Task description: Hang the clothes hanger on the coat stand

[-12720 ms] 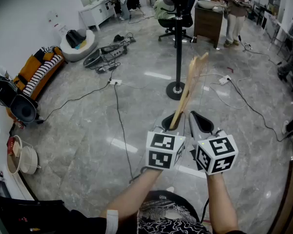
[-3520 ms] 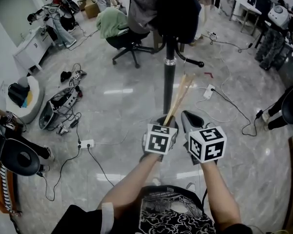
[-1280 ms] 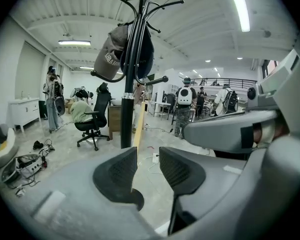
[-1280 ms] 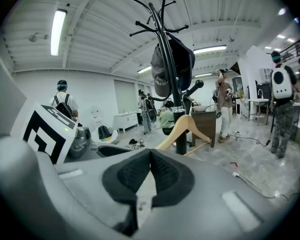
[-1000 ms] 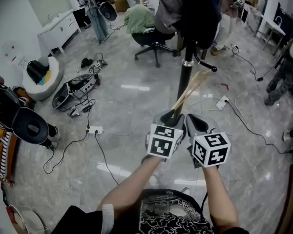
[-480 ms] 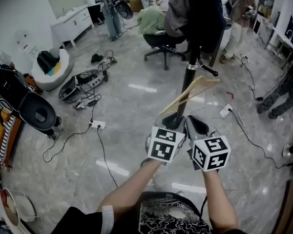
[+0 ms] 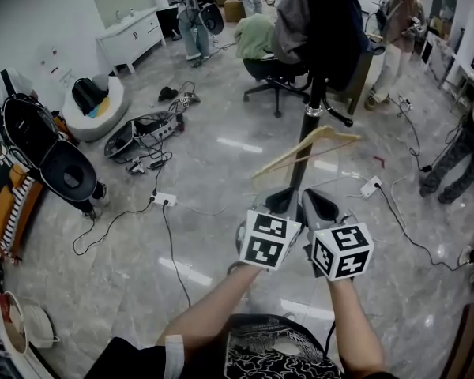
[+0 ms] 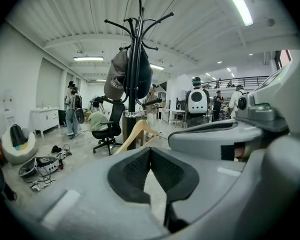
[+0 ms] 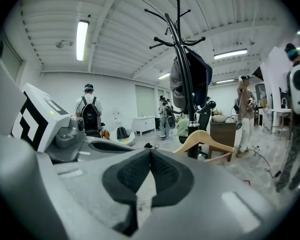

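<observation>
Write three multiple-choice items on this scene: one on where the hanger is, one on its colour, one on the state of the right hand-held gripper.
1. The hanger is:
A. on the white cabinet
B. in front of the lower pole of the coat stand
C. lying on the office chair

2. The hanger's colour is:
A. pale wood
B. red
C. black

3. The right hand-held gripper is:
A. wide open
B. shut, with nothing between its jaws
C. clamped on the hanger

Answers:
1 B: both gripper views show it crossing the pole.
2 A: it is light tan all over.
3 B: its pads meet at the tips, and the hanger sits well beyond them.
</observation>
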The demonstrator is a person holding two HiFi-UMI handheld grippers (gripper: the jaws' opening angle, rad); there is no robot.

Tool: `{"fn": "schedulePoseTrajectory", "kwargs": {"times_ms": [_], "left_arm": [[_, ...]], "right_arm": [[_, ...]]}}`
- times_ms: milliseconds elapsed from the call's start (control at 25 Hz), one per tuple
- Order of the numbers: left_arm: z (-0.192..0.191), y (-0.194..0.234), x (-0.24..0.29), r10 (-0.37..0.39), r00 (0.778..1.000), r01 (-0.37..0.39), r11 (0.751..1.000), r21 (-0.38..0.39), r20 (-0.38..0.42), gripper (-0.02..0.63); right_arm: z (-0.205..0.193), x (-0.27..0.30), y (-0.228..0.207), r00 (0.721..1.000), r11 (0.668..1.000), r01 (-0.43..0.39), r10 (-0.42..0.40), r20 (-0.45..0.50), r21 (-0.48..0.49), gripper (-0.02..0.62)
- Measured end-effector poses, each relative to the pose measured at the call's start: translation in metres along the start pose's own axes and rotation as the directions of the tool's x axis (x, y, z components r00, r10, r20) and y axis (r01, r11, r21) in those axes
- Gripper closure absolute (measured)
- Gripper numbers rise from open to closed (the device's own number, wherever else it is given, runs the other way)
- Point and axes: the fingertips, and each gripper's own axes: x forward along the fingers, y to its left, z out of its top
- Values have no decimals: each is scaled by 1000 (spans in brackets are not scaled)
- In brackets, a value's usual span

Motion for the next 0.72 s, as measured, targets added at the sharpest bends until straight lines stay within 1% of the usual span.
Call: {"fn": "schedulePoseTrajectory", "kwargs": {"times_ms": [160,720], "left_arm": [[1,0,-1,13,1000,-13,1000,-2,1,600],[1,2,-2,19,1000,-19,1000,-2,-1,600]], "right_arm": [[1,-1,-1,1000,1000,-10,10,-4,-2,595],[-1,-1,2,1000,1000,-14,14,-7,2,595]]}}
